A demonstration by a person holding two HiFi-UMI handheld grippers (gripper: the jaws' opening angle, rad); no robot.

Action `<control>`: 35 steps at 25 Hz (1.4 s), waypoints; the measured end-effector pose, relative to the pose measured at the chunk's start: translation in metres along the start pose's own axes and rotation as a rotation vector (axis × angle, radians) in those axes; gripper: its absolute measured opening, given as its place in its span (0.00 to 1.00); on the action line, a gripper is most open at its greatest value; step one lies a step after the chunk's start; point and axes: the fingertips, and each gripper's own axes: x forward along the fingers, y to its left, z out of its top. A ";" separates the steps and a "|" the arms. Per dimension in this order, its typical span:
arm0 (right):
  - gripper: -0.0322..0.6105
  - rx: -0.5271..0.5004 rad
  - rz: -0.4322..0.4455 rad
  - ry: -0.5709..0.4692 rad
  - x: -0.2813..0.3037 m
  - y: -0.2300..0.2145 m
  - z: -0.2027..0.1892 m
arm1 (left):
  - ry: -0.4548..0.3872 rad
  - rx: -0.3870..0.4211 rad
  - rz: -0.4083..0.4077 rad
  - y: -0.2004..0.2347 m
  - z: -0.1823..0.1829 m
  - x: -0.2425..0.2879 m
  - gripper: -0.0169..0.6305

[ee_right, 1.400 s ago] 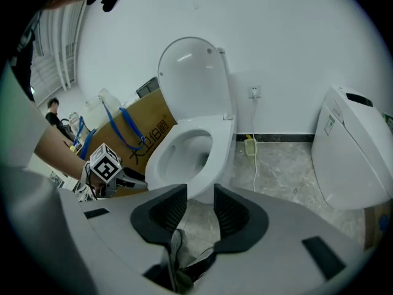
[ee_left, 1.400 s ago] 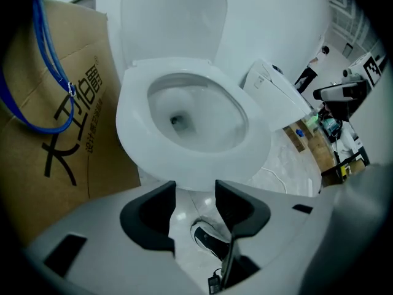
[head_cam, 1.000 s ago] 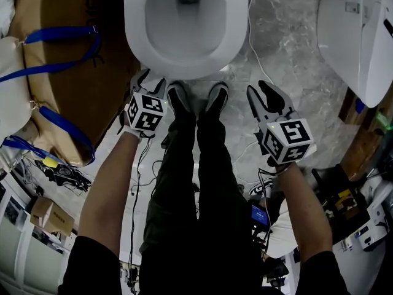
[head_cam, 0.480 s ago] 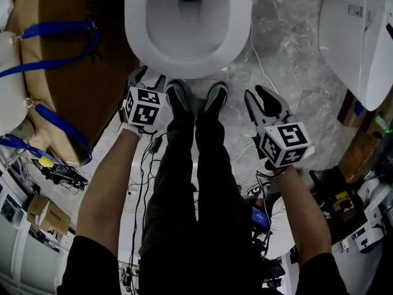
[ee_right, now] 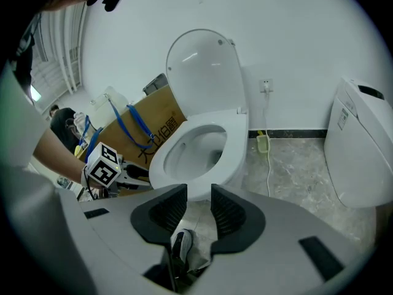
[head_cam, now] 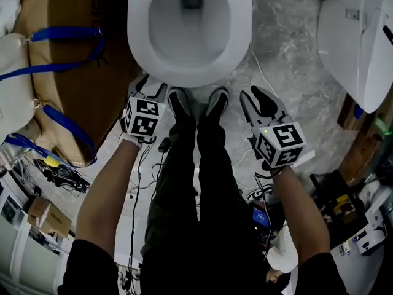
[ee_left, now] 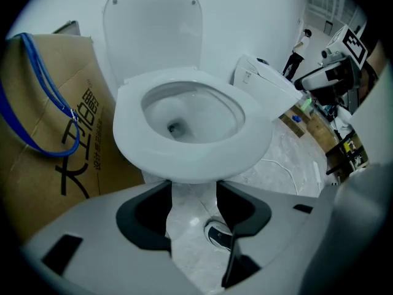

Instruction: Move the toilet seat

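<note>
The white toilet has its seat (head_cam: 239, 35) lying down on the bowl and its lid (ee_right: 206, 72) raised against the wall. In the left gripper view the seat (ee_left: 196, 161) fills the middle, with the lid (ee_left: 153, 35) upright behind it. My left gripper (head_cam: 149, 83) is just short of the bowl's front left rim, open, with only floor between its jaws (ee_left: 193, 204). My right gripper (head_cam: 258, 97) is lower and to the right of the bowl's front, also open and empty (ee_right: 198, 204). Neither gripper touches the seat (ee_right: 233, 143).
A cardboard box (head_cam: 67, 85) with blue straps stands close on the toilet's left. A second white toilet unit (head_cam: 356, 42) sits at the right. A white cable (head_cam: 264, 72) runs over the marble floor. The person's shoes (head_cam: 196, 100) stand before the bowl. Loose cables and gear lie behind.
The right gripper has drifted slightly left toward the toilet. The left gripper stays by the front rim. Both sets of jaws keep the same gap.
</note>
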 end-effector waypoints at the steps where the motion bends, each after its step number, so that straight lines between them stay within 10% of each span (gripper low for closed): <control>1: 0.26 -0.002 0.003 -0.003 0.000 0.003 0.003 | -0.007 -0.003 -0.002 0.000 0.002 -0.005 0.36; 35: 0.26 -0.146 -0.012 -0.175 -0.091 0.100 0.155 | -0.319 -0.014 0.040 0.027 0.164 -0.214 0.37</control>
